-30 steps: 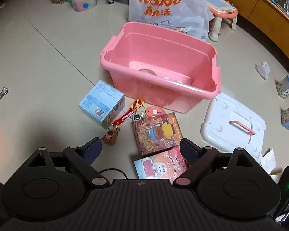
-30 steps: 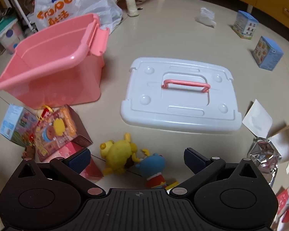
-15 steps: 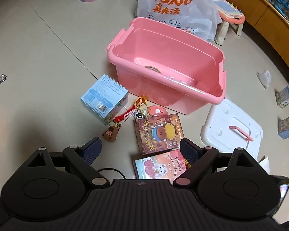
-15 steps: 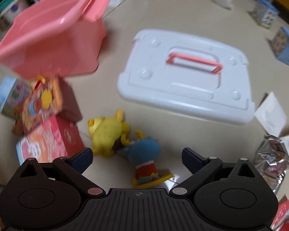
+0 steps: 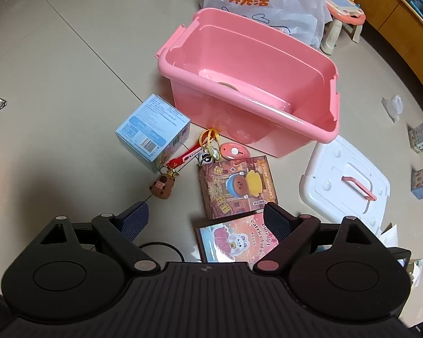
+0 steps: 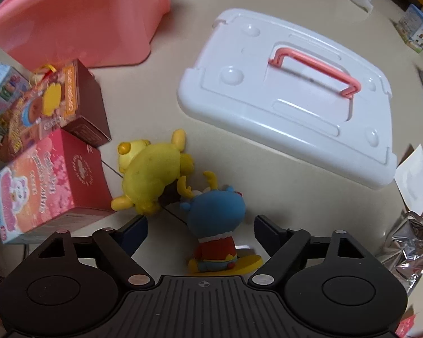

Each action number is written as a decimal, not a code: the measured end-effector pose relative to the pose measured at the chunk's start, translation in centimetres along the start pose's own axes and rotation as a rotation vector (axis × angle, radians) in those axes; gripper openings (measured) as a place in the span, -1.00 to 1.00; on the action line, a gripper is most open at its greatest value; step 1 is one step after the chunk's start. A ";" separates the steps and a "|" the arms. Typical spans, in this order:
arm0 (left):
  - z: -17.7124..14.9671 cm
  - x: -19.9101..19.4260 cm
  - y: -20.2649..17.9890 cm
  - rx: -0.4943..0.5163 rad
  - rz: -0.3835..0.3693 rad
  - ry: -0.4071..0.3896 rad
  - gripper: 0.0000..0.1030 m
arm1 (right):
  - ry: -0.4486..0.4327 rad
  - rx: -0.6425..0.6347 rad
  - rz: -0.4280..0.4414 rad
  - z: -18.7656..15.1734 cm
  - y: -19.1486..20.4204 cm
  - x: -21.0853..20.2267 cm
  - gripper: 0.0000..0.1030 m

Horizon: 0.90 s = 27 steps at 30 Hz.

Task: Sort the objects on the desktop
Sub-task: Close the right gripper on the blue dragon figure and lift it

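A pink bin (image 5: 248,84) stands open on the floor, also in the right wrist view (image 6: 79,19). In front of it lie a light blue box (image 5: 152,129), a keychain bundle with a brown capybara charm (image 5: 162,187), a brown toy box (image 5: 237,186) and a pink toy box (image 5: 237,242). My left gripper (image 5: 207,221) is open above the pink box. My right gripper (image 6: 200,229) is open, low over a blue-headed figure (image 6: 215,217) that lies between its fingers. A yellow plush toy (image 6: 152,174) lies just left of the figure.
The bin's white lid (image 6: 293,93) with a pink handle lies flat to the right. Small blue boxes (image 5: 421,138) sit far right. A white shopping bag (image 5: 268,2) stands behind the bin. Crumpled foil (image 6: 409,242) and white paper (image 6: 414,177) lie at the right.
My right gripper has dropped toward the floor and moved in over the blue figure. My left gripper has drawn back slightly, with a small view shift toward the bin.
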<state>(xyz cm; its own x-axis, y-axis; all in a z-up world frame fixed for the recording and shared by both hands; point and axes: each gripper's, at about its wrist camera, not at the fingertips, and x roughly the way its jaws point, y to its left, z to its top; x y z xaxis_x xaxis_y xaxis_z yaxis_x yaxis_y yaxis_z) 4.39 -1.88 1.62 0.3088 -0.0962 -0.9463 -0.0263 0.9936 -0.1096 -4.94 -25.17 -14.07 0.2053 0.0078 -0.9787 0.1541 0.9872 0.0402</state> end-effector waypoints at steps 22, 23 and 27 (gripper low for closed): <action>0.0 0.9 -0.3 -0.007 -0.017 0.036 0.76 | 0.049 0.013 -0.031 -0.8 -0.7 1.7 -0.43; 0.0 0.9 -0.3 -0.007 -0.016 0.036 0.76 | 0.050 0.014 -0.026 -0.8 -0.7 1.7 -0.43; 0.0 0.8 -0.3 -0.013 -0.014 0.029 0.76 | 0.029 0.025 -0.025 -0.7 -1.2 0.8 -0.43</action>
<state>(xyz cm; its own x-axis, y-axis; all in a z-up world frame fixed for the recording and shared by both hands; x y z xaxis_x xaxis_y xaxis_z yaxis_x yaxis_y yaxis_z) 4.67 -2.22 0.93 0.2814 -0.1120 -0.9530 -0.0341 0.9914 -0.1266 -5.68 -26.19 -15.02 0.1731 -0.0122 -0.9848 0.1830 0.9829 0.0199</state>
